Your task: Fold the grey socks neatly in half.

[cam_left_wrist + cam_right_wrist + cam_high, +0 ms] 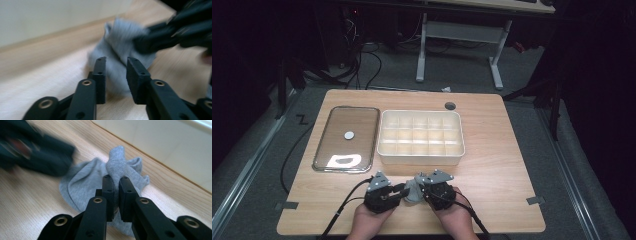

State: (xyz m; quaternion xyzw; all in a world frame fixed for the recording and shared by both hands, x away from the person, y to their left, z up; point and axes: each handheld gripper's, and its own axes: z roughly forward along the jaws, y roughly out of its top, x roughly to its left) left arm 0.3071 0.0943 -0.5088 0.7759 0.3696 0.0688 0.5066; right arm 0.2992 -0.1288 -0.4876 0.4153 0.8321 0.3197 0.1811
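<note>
Two grippers meet at a grey sock near the table's front edge, before the divided box. Right gripper pinches a fold; left gripper stands parted. Risk: thin fold slipping free when lifted.

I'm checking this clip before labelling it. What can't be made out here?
- Grey sock: its underside and far end are hidden by its own folds in the right gripper view.
- Left hand-held gripper: motion blur in the left gripper view hides whether it pinches the cloth.
- Divided tray: the high view is too small to show anything in the cells.
</note>
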